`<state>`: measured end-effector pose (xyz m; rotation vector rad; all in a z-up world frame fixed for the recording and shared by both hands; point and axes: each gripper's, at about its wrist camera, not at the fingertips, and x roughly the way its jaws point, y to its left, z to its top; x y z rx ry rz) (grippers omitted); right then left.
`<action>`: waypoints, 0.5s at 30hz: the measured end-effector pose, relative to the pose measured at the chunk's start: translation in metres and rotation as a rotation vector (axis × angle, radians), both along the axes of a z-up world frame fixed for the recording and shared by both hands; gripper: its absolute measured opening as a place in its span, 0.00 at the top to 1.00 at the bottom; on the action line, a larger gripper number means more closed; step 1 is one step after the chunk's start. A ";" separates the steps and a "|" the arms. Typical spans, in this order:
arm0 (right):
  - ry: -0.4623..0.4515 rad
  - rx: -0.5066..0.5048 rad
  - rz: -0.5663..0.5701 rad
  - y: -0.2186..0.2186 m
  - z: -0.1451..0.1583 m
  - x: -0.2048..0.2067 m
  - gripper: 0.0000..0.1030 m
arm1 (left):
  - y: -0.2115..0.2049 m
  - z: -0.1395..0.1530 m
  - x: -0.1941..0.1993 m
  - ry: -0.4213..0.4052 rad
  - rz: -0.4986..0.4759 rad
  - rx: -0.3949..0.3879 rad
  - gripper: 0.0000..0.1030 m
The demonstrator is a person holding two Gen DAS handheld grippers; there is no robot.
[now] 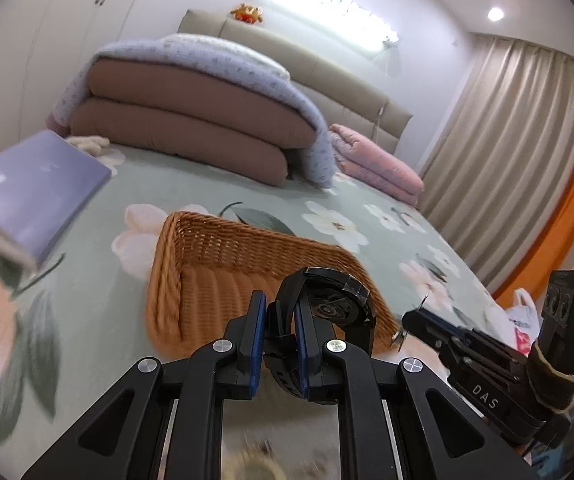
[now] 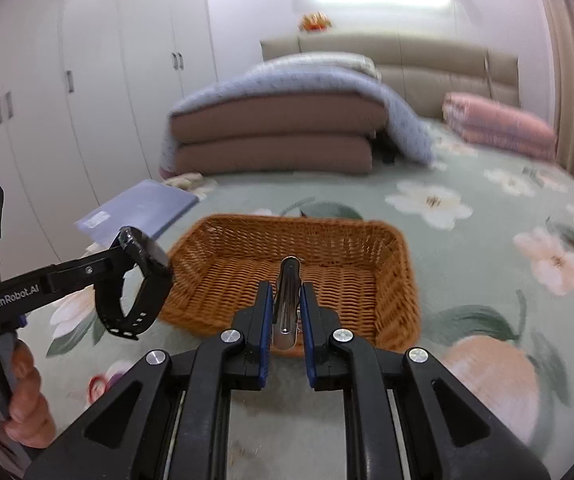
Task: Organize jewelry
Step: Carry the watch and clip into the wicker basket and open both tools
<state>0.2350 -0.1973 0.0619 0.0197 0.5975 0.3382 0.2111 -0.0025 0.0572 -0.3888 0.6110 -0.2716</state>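
Two pieces mid-carry: my left gripper [image 1: 279, 334] fingers clamp black watch [image 1: 329, 304], right gripper [image 2: 285, 312] fingers clamp metal clip [image 2: 285, 300]; next, drop both into basket [image 2: 391, 280] at 12 o'clock.

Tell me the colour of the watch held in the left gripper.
Black all over, strap and case; the watch shows best in the right wrist view.

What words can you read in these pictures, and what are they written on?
"DAS": on the black body of the right gripper, seen from the left wrist.
"GenRobot.AI": on the black arm of the left gripper, seen from the right wrist.
White sticker on the purple book: too blurred to read.
Nothing else carries readable text.
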 end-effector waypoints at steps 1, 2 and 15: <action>0.025 -0.007 -0.016 0.000 -0.006 0.015 0.85 | 0.001 -0.006 0.011 0.013 0.002 -0.004 0.86; 0.056 -0.011 -0.022 0.001 -0.014 0.031 0.85 | 0.002 -0.015 0.025 0.028 0.005 -0.007 0.86; 0.200 -0.034 -0.066 -0.004 -0.066 0.067 0.61 | -0.012 -0.056 0.065 0.086 -0.003 0.103 0.73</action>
